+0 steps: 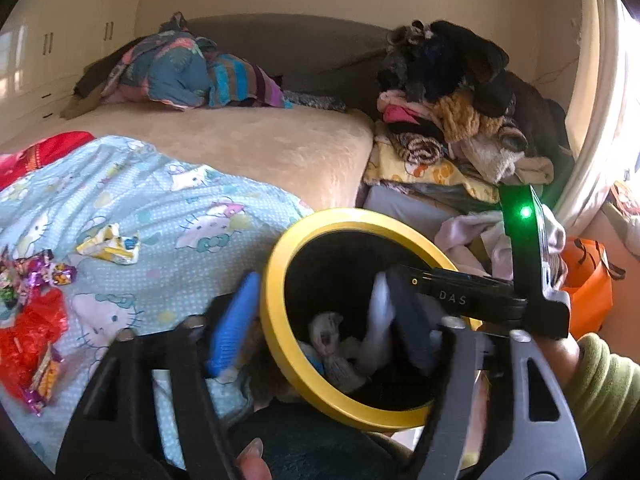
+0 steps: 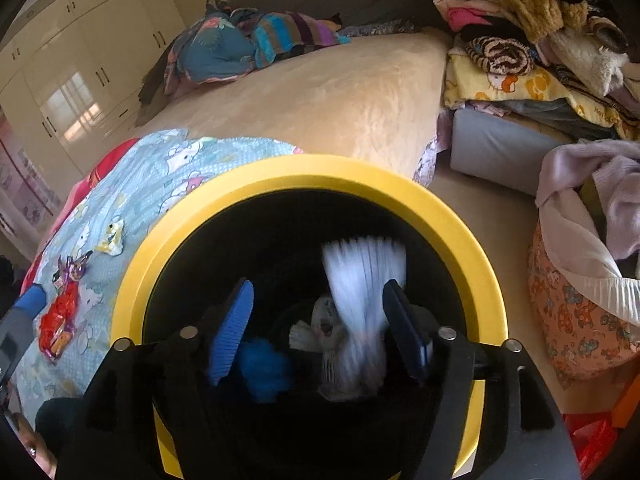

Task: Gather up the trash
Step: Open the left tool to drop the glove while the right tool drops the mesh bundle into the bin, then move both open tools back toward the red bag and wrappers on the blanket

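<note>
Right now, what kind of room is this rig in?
Most likely a bedroom. A bed with a Hello Kitty sheet fills the view, built-in wardrobes line the far wall, and piled clothes sit beside the bed. A yellow-rimmed trash bin stands at the bedside.

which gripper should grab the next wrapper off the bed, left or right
Left, probably. The left gripper is open beside the yellow-rimmed bin, nearer the yellow wrapper on the blanket. The right gripper is over the bin, a blurred white piece between its fingers.

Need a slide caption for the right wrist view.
Right gripper open over yellow-rimmed bin, blurred white trash dropping in; wrappers remain on bed.
</note>
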`<action>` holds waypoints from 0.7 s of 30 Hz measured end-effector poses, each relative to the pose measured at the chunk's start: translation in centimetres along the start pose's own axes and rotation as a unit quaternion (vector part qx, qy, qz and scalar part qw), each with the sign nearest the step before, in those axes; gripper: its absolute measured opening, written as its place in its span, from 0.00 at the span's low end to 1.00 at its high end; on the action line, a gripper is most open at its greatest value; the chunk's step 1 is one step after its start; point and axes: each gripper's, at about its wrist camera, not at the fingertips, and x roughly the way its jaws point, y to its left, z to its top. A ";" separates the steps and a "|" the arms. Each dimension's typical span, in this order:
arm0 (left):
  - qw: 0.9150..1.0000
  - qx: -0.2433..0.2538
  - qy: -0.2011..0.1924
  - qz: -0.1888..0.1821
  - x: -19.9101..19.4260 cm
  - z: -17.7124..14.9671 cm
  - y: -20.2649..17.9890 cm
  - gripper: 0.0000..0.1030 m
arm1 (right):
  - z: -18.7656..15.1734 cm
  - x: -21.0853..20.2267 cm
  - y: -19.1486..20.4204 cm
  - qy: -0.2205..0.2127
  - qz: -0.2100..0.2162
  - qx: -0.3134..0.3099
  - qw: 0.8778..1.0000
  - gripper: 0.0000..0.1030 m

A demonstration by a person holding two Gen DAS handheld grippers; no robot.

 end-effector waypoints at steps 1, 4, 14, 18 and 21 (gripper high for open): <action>1.000 -0.003 -0.004 0.001 -0.3 0.1 0.1 0.70 | 0.1 -0.4 0.2 -0.010 0.000 0.001 1.000 0.68; 1.000 -0.013 -0.020 0.015 -1.5 0.3 0.7 0.86 | 0.4 -1.3 0.8 -0.033 0.001 0.001 0.999 0.72; 0.994 -0.070 -0.055 0.067 -5.4 0.7 4.6 0.90 | 1.4 -3.7 4.1 -0.083 0.027 -0.024 0.996 0.84; 0.991 -0.081 -0.065 0.087 -6.8 0.5 6.0 0.90 | 1.3 -4.2 5.8 -0.085 0.038 -0.039 0.995 0.84; 0.989 -0.087 -0.072 0.098 -7.7 0.4 6.9 0.90 | 1.2 -4.4 6.9 -0.087 0.046 -0.050 0.994 0.84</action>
